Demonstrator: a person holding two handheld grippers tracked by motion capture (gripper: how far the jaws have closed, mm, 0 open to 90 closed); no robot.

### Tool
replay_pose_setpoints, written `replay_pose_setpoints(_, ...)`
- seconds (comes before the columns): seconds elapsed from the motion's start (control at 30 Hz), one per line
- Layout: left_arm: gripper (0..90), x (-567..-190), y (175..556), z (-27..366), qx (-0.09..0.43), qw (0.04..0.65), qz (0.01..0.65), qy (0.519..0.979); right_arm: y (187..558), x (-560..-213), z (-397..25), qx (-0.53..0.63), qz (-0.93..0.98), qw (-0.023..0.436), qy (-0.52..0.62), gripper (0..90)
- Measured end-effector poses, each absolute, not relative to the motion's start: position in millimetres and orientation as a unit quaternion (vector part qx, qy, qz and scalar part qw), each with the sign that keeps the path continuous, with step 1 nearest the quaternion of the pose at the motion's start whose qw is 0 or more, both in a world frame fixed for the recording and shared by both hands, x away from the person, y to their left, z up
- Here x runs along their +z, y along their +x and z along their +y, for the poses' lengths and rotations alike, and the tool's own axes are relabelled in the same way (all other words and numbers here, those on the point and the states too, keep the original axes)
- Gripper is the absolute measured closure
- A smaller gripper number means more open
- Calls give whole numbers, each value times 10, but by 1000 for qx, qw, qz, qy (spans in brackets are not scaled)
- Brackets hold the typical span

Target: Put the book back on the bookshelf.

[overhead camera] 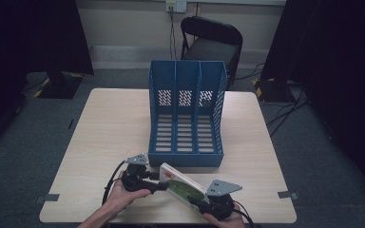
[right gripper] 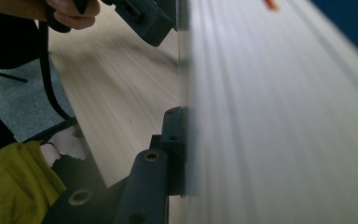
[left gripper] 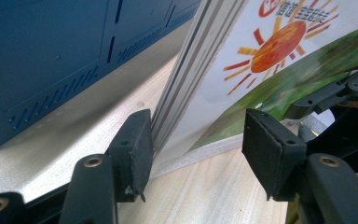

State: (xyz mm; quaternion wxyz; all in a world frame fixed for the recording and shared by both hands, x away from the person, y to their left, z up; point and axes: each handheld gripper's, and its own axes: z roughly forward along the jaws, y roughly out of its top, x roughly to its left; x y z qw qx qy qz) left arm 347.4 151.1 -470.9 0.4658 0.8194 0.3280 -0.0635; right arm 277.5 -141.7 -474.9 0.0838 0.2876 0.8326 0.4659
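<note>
- We see a thin picture book (overhead camera: 183,186) held tilted above the near edge of the table (overhead camera: 109,128), just in front of the blue file rack (overhead camera: 187,114) and apart from it.
- Our right claw (overhead camera: 204,198) pinches the book's near lower corner; in the right gripper view one black jaw lies flat against the blurred page edges (right gripper: 270,116), while the other jaw is hidden behind the book.
- Our left claw (overhead camera: 160,186) stands at the book's far left end, its jaws spread. In the left gripper view the book's corner (left gripper: 242,84) sits between the two pads: the left pad (left gripper: 135,144) is just against the stacked page edges, the right pad (left gripper: 270,149) well apart from the cover.
- The cover shows an orange sun (left gripper: 279,44) over a green patch on white.
- The rack has three upright compartments, standing at the middle of the table.
- A dark chair (overhead camera: 212,40) stands behind the table by the wall.
</note>
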Motion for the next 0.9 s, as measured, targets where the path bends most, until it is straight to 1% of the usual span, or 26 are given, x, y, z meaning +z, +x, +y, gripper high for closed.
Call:
replay_pose_setpoints(0.1,418,-4683,3455,1507,-57,465,318,824,2781,-4730,-1428,464,836,77,284,762)
replay_pose_setpoints(0.2,371,-4658,3436,1531,-46,465,320,824,2787,-4706,-1477,462,835,73,290,763)
replay_pose_setpoints(0.3,352,-4649,3451,1590,-40,459,329,824,2782,-4667,-1524,462,833,71,296,763)
replay_pose_setpoints(0.37,341,-4653,3470,1633,-35,446,339,828,2776,-4652,-1554,462,832,70,299,764)
replay_pose_setpoints(0.43,312,-4660,3485,1667,-24,426,338,839,2762,-4634,-1589,461,832,69,300,764)
replay_pose_setpoints(0.5,302,-4677,3511,1704,-26,419,352,837,2746,-4619,-1617,460,832,69,302,764)
replay_pose_setpoints(0.6,261,-4709,3565,1764,-30,407,371,834,2725,-4601,-1655,459,832,72,303,764)
replay_pose_setpoints(0.77,262,-4751,3611,1838,-20,377,387,841,2708,-4561,-1709,461,830,71,305,765)
replay_pose_setpoints(0.9,280,-4779,3644,1908,-14,371,392,842,2699,-4507,-1745,466,827,75,304,765)
